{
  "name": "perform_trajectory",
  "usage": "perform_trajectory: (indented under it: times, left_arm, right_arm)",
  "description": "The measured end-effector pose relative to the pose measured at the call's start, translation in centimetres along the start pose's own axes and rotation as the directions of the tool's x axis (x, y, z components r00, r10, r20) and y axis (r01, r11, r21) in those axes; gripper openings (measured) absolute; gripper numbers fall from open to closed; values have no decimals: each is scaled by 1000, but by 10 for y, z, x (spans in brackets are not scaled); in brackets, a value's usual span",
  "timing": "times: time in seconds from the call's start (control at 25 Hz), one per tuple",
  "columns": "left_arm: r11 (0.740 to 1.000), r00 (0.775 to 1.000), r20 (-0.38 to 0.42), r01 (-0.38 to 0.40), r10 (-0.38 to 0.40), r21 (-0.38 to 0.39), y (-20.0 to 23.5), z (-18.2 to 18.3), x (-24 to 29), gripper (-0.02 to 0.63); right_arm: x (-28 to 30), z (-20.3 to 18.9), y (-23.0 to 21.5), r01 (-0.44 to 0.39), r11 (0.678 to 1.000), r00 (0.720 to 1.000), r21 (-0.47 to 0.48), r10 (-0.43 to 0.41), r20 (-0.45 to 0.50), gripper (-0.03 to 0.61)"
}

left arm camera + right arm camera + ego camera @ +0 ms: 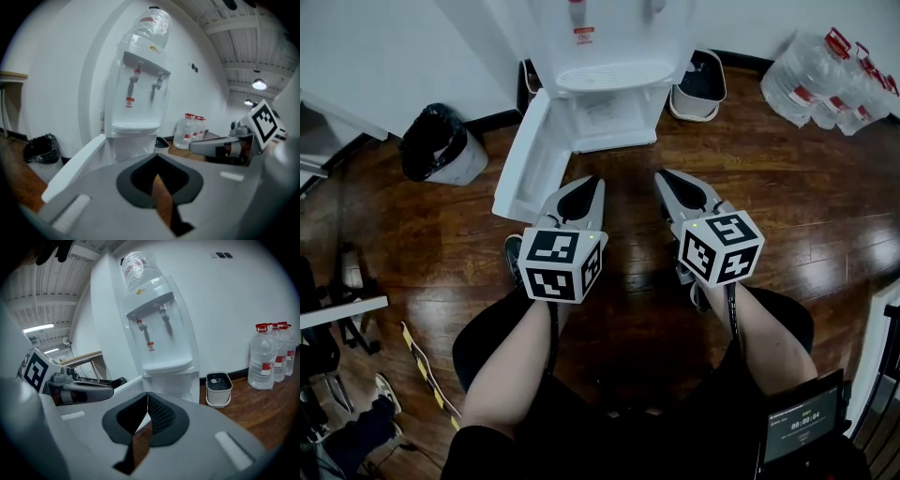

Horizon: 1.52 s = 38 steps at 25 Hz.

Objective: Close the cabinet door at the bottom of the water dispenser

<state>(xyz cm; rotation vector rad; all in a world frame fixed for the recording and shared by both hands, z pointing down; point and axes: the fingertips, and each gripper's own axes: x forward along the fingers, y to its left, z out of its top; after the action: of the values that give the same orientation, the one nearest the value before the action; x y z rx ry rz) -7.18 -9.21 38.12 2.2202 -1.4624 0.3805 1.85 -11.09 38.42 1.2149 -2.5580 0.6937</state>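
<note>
The white water dispenser (614, 66) stands against the far wall, and its bottom cabinet door (530, 159) hangs wide open, swung out to the left. My left gripper (586, 183) is shut and empty, its tip just right of the door's free edge and apart from it. My right gripper (670, 178) is also shut and empty, pointing at the floor in front of the cabinet. The left gripper view shows the dispenser (138, 103) ahead and the door (75, 164) at lower left. In the right gripper view the dispenser (159, 333) and the door (124, 387) are ahead.
A bin lined with a black bag (441, 145) sits left of the dispenser. A small white bin (701, 84) stands at its right. Several large water bottles (830, 75) lie at the far right. The floor is dark wood. A timer screen (804, 427) is at lower right.
</note>
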Motion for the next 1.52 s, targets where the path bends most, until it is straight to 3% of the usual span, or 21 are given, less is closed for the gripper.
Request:
perform_trajectory:
  times: [0.68, 0.8, 0.88, 0.96, 1.0, 1.04, 1.12, 1.16, 1.28, 1.4, 1.52]
  left_arm:
    - [998, 997, -34, 69, -68, 12, 4, 13, 21, 38]
    - [998, 999, -39, 29, -27, 52, 26, 20, 23, 37]
    - [992, 998, -30, -49, 53, 115, 56, 30, 18, 20]
    - [963, 982, -62, -163, 180, 215, 101, 31, 13, 21]
    - [938, 963, -100, -215, 250, 273, 126, 26, 10, 37]
    - [912, 939, -151, -247, 309, 328, 148, 18, 8, 110]
    - [879, 891, -258, -251, 374, 406, 179, 1, 4, 207]
    - [875, 875, -299, -237, 381, 422, 188, -4, 3, 232]
    - [909, 867, -379, -174, 324, 379, 196, -17, 4, 232]
    - [968, 865, -462, -95, 197, 234, 183, -33, 7, 238]
    - [981, 855, -498, -57, 144, 186, 179, -41, 8, 268]
  right_arm:
    - [24, 13, -10, 29, 1000, 1000, -7, -29, -8, 6]
    - [34, 13, -18, 25, 1000, 1000, 6, -25, -18, 6]
    - [41, 14, -24, 23, 1000, 999, 15, -22, -26, 6]
    - [49, 15, -29, 26, 1000, 999, 18, -25, -33, 6]
    - [53, 17, -32, 29, 999, 999, 18, -29, -35, 6]
    - [58, 19, -35, 32, 999, 999, 18, -32, -36, 6]
    - [68, 24, -39, 33, 999, 999, 14, -33, -36, 6]
    - [73, 27, -41, 31, 999, 999, 12, -30, -35, 6]
    - [86, 31, -45, 25, 1000, 999, 9, -25, -39, 6]
    - [96, 33, -51, 28, 999, 999, 16, -27, -46, 6]
    - [104, 32, -55, 28, 999, 998, 32, -26, -58, 6]
